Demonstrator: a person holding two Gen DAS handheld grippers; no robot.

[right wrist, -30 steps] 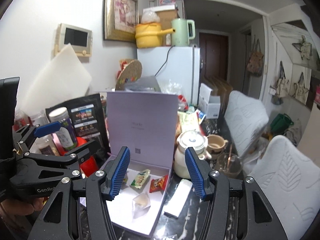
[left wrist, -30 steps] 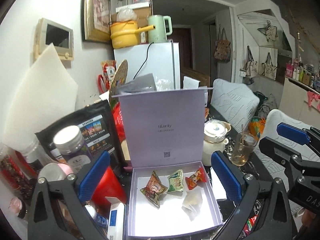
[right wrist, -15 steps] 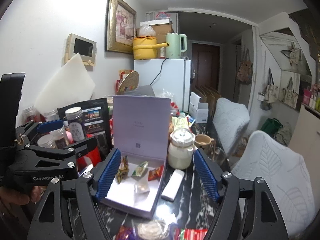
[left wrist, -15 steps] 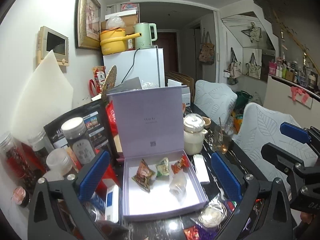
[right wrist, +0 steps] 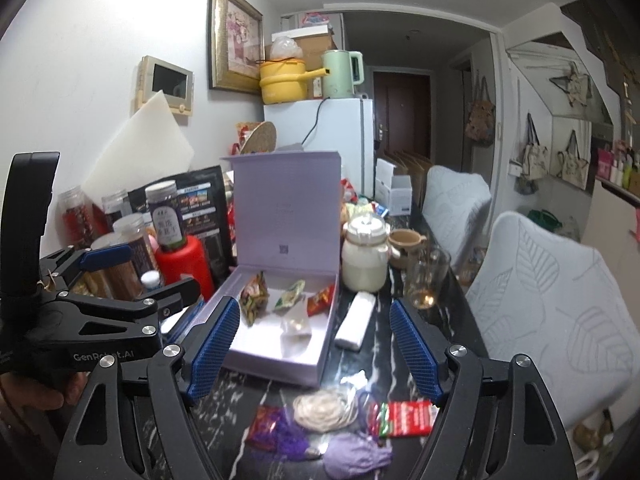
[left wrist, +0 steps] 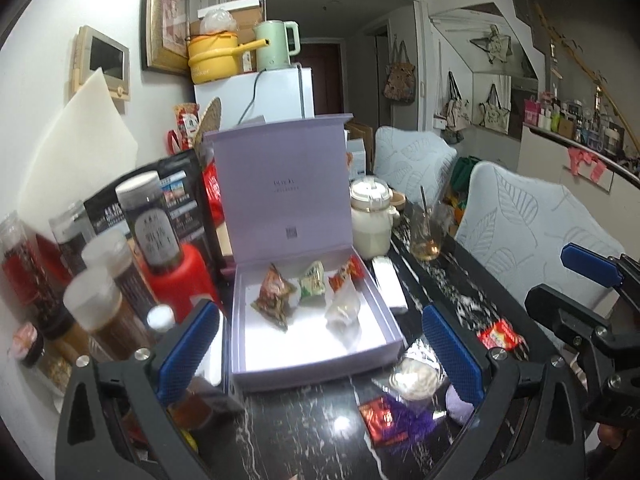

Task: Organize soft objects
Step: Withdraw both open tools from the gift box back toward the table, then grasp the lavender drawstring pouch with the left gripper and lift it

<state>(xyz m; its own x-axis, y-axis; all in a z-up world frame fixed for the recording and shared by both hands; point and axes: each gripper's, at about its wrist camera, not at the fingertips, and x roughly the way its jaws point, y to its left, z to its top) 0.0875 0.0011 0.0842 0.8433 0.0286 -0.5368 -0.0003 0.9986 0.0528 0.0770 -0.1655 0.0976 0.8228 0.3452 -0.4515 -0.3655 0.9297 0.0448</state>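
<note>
Already four soft packets lie in the lavender box [left wrist: 384, 350], lid propped upright behind: a brown-patterned pouch [left wrist: 274, 296], a green one [left wrist: 313, 282], a red one [left wrist: 346, 276] and a clear one [left wrist: 342, 312], all crinkled and loosely spaced on the white floor. We note more soft pieces loose on the dark marbled table [right wrist: 248, 400], just in front of the box: a cream coil [right wrist: 322, 408], a red wrapper [right wrist: 404, 418], a purple pouch [right wrist: 356, 458] and a second red packet [right wrist: 266, 430] beside purple shreds.

Our left gripper [left wrist: 318, 354] is spread wide and empty, hovering before the box; our right gripper [right wrist: 314, 354] is likewise spread, holding nothing, above the loose heap.

Risks, as we judge them: the heap lies tangled, so one pinch may drag a neighbour along or tear shreds loose. Slick wrappers could slip free mid-carry. The glass of amber liquid [right wrist: 428, 280] and the cream jar [right wrist: 366, 256] stand near the box's right side; a wide swing could tip them. The propped lid might fall shut if knocked.
</note>
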